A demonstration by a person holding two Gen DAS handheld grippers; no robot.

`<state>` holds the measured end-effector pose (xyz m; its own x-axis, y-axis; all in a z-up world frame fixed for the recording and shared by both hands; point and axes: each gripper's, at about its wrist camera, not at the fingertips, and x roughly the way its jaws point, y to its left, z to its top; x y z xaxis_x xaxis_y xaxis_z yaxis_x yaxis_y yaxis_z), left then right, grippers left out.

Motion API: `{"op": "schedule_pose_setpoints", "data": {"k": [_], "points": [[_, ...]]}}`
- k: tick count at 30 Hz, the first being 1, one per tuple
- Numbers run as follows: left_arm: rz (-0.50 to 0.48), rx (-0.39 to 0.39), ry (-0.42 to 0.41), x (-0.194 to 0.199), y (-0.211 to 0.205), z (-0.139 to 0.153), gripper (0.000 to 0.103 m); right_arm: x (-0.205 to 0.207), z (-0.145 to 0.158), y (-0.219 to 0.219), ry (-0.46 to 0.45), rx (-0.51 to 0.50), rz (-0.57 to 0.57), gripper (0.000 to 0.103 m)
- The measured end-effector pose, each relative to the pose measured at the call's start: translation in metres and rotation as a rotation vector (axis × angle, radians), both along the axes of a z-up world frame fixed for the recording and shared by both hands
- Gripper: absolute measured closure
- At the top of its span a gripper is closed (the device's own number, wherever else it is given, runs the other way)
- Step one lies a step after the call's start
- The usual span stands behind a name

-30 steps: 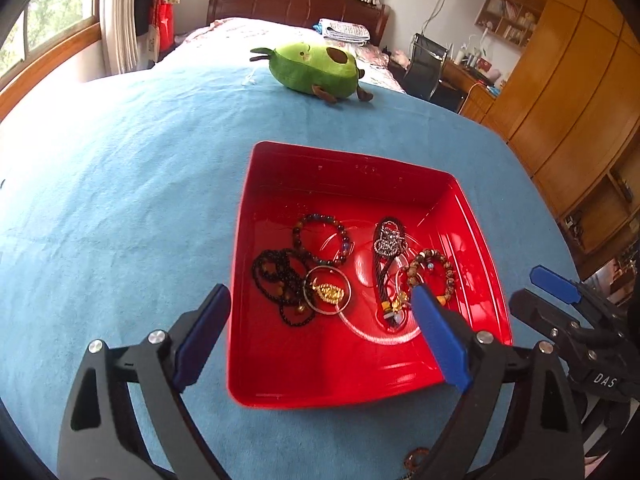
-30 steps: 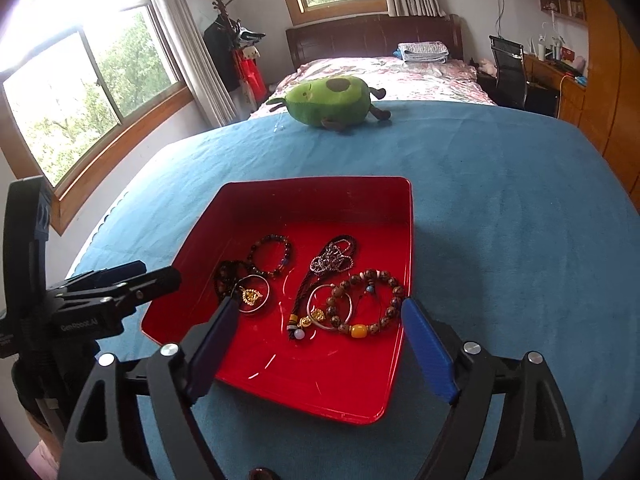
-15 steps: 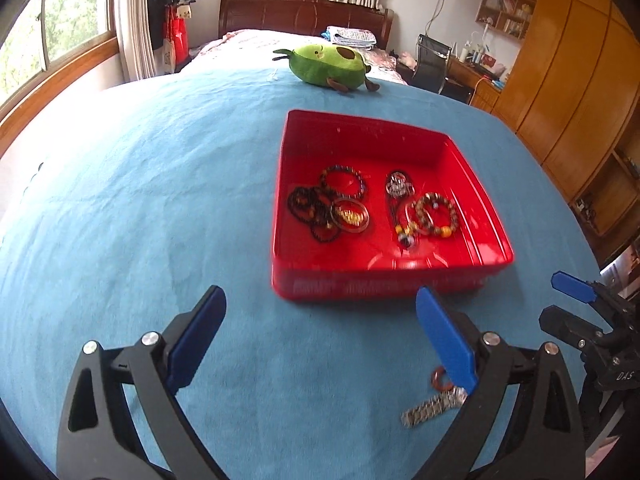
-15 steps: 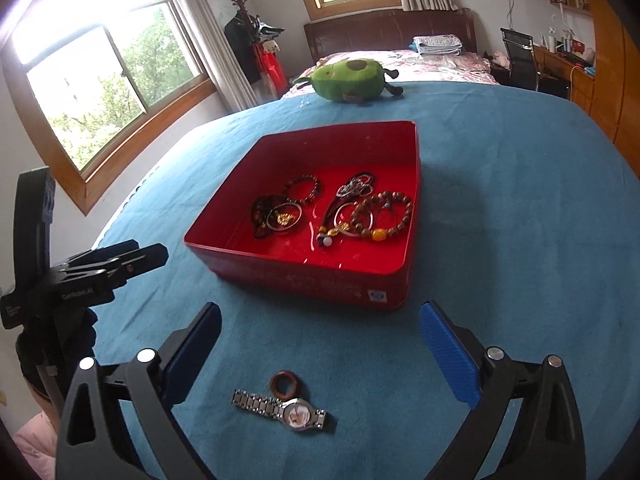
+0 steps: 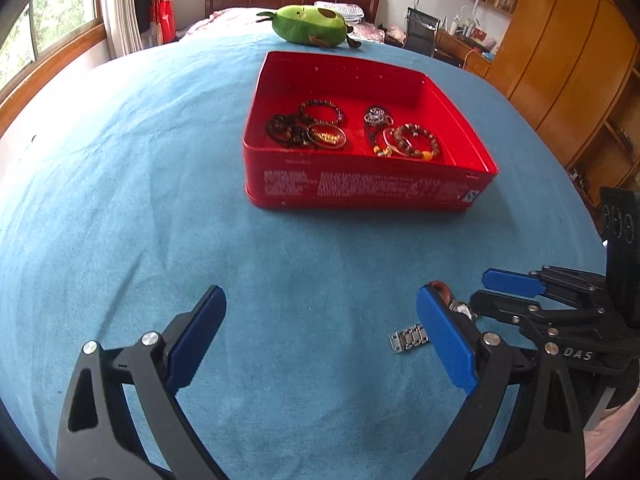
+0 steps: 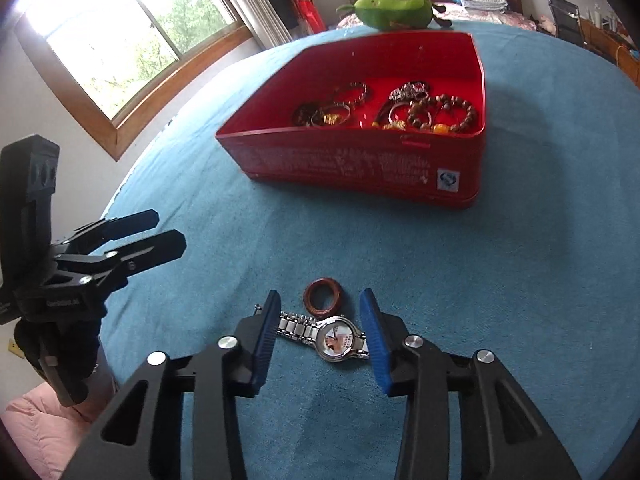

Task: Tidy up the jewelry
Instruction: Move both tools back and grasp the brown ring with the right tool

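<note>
A silver wristwatch (image 6: 328, 336) with a white face lies flat on the blue cloth, and a brown ring (image 6: 322, 301) sits just beyond it. My right gripper (image 6: 320, 300) hangs low over them. Its jaws are closing with the watch lying crosswise between the blue pads, and no firm press shows. In the left wrist view the watch band (image 5: 408, 338) and ring (image 5: 440, 288) peek out beside my left gripper (image 5: 320, 296), which is open over bare cloth. The red tin (image 6: 360, 168) further back holds several bead bracelets (image 6: 440, 114) and bangles.
A green avocado plush (image 5: 312, 26) lies behind the red tin (image 5: 360, 196). The blue cloth (image 5: 140, 200) stretches wide to the left. A window is on the left, wooden wardrobes on the right, and a bed headboard and desk chair at the back.
Both grippers drew back from the tin towards the near side of the cloth. The right gripper sank over the watch and ring, and its jaws narrowed from wide apart.
</note>
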<state>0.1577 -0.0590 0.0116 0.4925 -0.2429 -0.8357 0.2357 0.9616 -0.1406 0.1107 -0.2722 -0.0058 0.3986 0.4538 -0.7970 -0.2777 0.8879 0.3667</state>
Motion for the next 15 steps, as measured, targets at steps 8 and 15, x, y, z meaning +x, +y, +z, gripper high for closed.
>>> {"op": "schedule_pose_setpoints", "data": {"k": [8, 15], "points": [[-0.011, 0.014, 0.018, -0.001, -0.009, -0.01, 0.008, 0.009, -0.012, 0.008, 0.031, -0.035, 0.015, 0.076], [-0.02, 0.04, 0.043, 0.005, -0.016, -0.021, 0.008, 0.018, -0.021, 0.014, 0.053, -0.07, 0.021, 0.076]]}}
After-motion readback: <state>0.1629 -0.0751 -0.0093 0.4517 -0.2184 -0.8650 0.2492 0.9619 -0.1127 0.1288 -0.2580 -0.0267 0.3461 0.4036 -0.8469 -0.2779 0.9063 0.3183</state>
